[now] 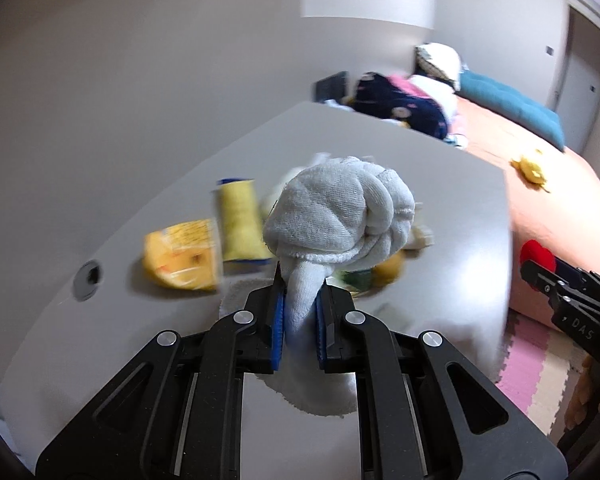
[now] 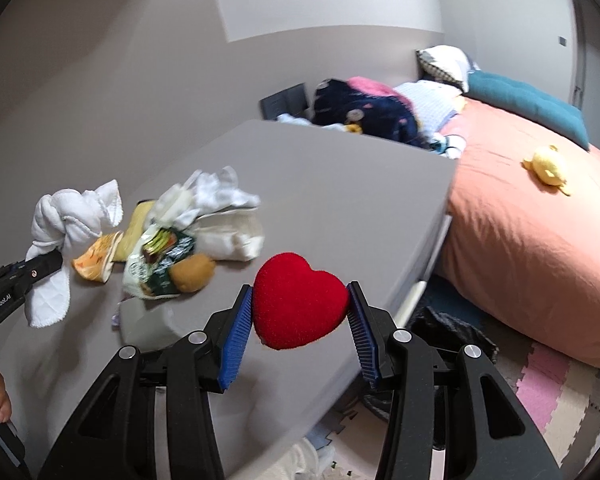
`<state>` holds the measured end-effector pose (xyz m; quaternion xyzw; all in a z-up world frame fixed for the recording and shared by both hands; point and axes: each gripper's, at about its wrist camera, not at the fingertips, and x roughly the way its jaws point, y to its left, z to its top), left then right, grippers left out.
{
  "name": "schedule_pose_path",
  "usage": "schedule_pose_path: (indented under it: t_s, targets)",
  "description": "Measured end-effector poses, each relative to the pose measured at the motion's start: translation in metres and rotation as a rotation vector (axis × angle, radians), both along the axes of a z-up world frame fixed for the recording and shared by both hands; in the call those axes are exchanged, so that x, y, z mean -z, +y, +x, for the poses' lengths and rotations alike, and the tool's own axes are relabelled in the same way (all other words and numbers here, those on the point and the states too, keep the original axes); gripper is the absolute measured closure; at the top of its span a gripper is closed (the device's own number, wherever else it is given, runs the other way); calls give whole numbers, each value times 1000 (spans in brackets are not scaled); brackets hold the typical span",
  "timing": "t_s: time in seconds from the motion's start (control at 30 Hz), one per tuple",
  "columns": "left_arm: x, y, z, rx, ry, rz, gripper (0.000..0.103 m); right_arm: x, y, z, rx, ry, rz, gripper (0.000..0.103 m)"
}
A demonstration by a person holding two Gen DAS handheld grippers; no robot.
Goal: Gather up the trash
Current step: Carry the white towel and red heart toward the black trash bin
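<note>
My left gripper [image 1: 300, 304] pinches the tail of a knotted white cloth [image 1: 336, 208] between its blue pads [image 1: 277, 320]; the knot stands above the fingertips, raised off the grey table [image 1: 440, 184], and a loose end hangs below the jaws. In the right wrist view the same cloth [image 2: 66, 216] appears at far left, held up over the table's left part beside the litter.

My right gripper [image 2: 300, 312] clamps a red heart-shaped plush [image 2: 298, 300] — one blue pad [image 2: 234, 344] on each flank — above the table's near edge [image 2: 380, 328]. Its fingers are spread only as wide as the heart.

The trash lies in a loose heap on the table [image 2: 340, 184], left of centre:
- an orange wrapper [image 2: 96, 260], crumpled, nearest the cloth;
- a yellow packet [image 1: 240, 220], just beside it and blurred in both views;
- a green-and-white foil packet [image 2: 160, 264], with a brown rounded object [image 2: 192, 272] touching its right side;
- white crumpled fabric or paper [image 2: 216, 192] behind, which kind I cannot tell.

Beyond the table's right edge stands a bed with an orange cover [image 2: 520, 248] — a small yellow toy [image 2: 546, 168] rests on it, with a teal cushion [image 2: 528, 100] and piled clothing [image 2: 364, 108] at its head.
</note>
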<state>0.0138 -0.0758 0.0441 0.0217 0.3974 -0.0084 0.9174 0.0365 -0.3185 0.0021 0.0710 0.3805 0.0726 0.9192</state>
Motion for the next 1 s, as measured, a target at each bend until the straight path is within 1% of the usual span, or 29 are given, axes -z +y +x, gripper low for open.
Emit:
schedule_pose_path:
  t_s: [0.2,0.4,0.53,0.67,0.9,1.0]
  targets:
    - [-3,-59,12,110,3,-17,92,-5,-43,-8,84,-12,-28,55]
    - [1,-109,22,203,15,-23,92,-7,-86,-18,174,-11,-48,55]
    - [7,-148,30,271,33,-24,92,-6,-112,-24,228,-4,-54,55]
    - [13,-189,29,334,37,1,91,-4,-138,-28,272,12,-49,55]
    - [29,-245,32,441,86,7,91,4,-179,-25,343,51,-63,55]
    - [37,-265,32,471,108,18,91,8,-194,-24,369,66,-64,55]
